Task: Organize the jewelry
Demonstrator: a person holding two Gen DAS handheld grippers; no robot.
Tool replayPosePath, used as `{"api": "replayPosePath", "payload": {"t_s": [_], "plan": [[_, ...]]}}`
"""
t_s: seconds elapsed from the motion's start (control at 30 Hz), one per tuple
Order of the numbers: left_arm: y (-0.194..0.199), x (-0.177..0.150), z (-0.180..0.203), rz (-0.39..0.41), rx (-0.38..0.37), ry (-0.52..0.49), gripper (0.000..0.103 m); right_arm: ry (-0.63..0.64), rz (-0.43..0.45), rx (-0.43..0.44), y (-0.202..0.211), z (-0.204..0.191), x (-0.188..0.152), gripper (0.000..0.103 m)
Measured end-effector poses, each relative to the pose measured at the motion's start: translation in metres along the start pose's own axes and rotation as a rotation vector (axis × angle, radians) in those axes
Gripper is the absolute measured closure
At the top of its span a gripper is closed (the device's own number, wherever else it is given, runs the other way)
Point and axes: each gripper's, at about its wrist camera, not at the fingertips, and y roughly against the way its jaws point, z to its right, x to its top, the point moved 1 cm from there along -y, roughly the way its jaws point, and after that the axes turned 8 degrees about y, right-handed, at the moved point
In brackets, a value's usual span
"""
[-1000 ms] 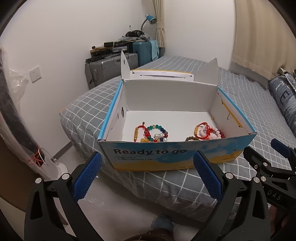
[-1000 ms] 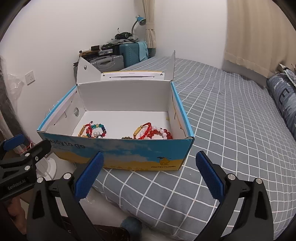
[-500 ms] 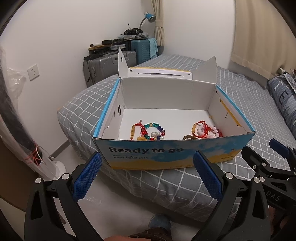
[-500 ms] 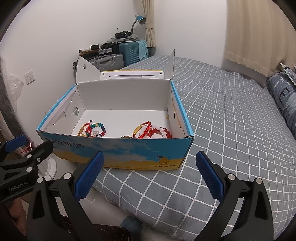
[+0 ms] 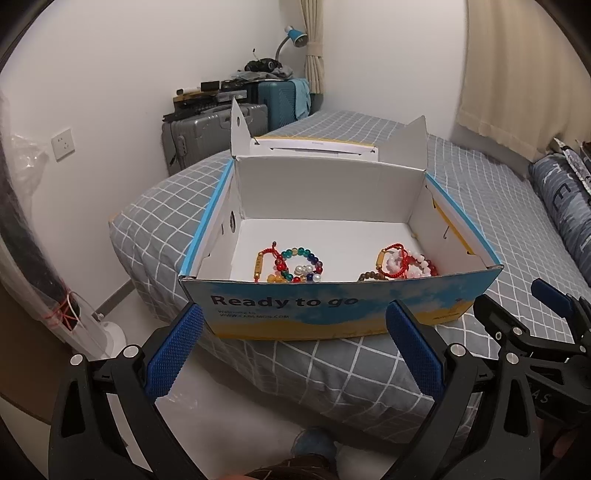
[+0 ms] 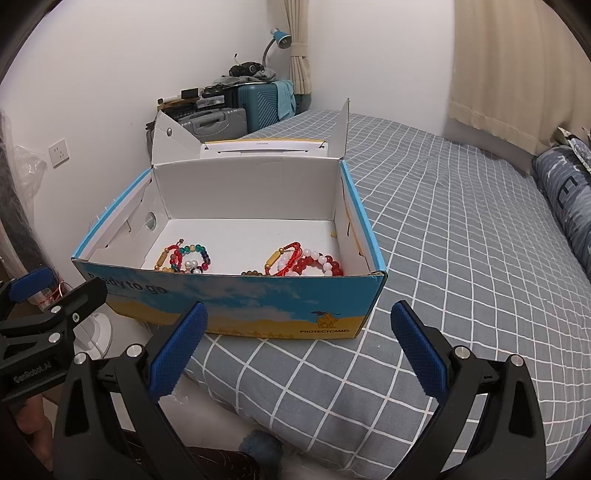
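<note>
The box point(image 5: 332, 314) front reads "Ready to go" and "PROTECTCAMEL"; left gripper point(image 6: 40, 332) "GenRobot.AI"

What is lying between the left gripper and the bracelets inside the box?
The box's printed front wall stands between the left gripper and the bracelets. The left wrist view shows it; the wall partly hides the beads.

White walls, grey-checked bed point(image 6: 461, 229), suitcases point(image 5: 214, 127) & blue lamp point(image 5: 295, 35) in corner, beige curtain point(image 6: 517, 74) at right.

Grey and teal suitcases point(image 5: 236, 122) are standing against the white wall; a blue desk lamp point(image 6: 279, 38) is leaning above them; beige curtains point(image 6: 517, 70) are hanging beside the checked bed point(image 6: 461, 240).
</note>
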Motion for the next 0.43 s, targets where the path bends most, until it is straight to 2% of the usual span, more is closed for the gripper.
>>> {"api": "replayPosePath", "payload": {"t_s": [0.43], "plan": [[-0.001,-0.0031,0.0031,-0.01,-0.017,-0.014,0.006,0.004,-0.002,-0.002,-0.0008,0.0018,-0.0014,0.008]]}}
